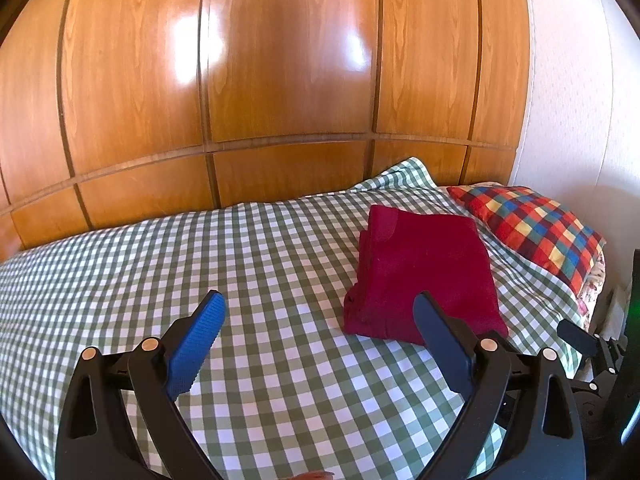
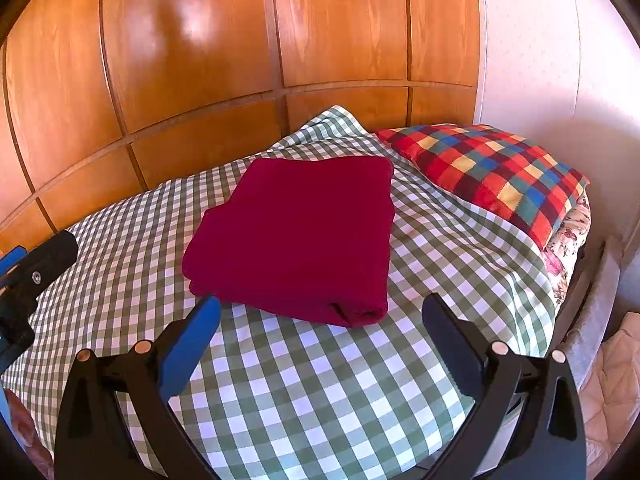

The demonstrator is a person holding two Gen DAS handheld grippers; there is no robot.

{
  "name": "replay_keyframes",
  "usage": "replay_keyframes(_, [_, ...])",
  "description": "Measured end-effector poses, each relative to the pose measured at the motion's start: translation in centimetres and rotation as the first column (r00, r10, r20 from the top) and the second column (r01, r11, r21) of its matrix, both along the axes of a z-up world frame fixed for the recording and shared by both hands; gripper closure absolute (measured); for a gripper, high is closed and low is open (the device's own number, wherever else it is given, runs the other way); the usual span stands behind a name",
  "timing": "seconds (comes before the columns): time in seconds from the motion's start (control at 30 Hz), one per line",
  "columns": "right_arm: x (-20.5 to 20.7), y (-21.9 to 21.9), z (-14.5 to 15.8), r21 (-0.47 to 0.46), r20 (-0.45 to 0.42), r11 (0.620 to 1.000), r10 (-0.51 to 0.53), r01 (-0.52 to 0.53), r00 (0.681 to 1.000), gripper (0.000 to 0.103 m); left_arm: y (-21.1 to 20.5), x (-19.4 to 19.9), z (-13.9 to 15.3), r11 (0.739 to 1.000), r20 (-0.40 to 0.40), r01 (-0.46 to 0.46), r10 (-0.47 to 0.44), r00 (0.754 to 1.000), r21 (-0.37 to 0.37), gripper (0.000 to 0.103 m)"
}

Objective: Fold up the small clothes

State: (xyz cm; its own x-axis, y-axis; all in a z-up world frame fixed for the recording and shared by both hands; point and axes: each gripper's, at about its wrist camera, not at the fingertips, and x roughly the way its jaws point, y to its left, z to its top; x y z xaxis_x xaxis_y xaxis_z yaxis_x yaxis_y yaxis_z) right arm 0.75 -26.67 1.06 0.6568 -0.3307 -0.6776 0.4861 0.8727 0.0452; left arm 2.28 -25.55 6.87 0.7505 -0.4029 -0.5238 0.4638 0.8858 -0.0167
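Both sets of jaws stand wide apart and hold nothing: the left gripper [image 1: 318, 304] and the right gripper [image 2: 320, 306] hang above the bed [image 1: 260, 360] with its green-checked cover. Just ahead of the right jaws lies the folded dark red garment [image 2: 296, 236], flat on the cover; from the left jaws it sits ahead, toward the right finger. Beyond it rests a multicoloured checked pillow [image 2: 488, 172].

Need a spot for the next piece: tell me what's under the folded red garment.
The folded red garment lies flat on the green checked sheet, beside the multicoloured checked pillow. Cloth shows on all visible sides; whatever lies directly beneath is covered. Both grippers hover open, clear of it.
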Motion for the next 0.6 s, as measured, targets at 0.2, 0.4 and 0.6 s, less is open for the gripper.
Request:
replay_keyframes(0.2, [0.3, 0.3, -0.3, 0.003, -0.011, 1.0, 0.006, -0.006, 1.0, 0.002, 0.5, 0.0, 0.3, 1.0, 0.012, -0.004, 0.004, 1.0, -0.025, 0.009])
replay_keyframes(0.4, [0.5, 0.4, -0.9, 0.006, -0.026, 1.0, 0.013, -0.013, 1.0, 0.002, 0.7, 0.7, -0.2, 1.0, -0.007, -0.017, 0.017, 1.0, -0.026, 0.013])
replay_keyframes(0.6, [0.3, -0.5, -0.7, 0.012, -0.018, 1.0, -0.021, 0.022, 1.0, 0.002, 0.9, 1.6, -1.0, 0.999, -0.054, -0.053, 0.053, 0.997, 0.004, 0.011])
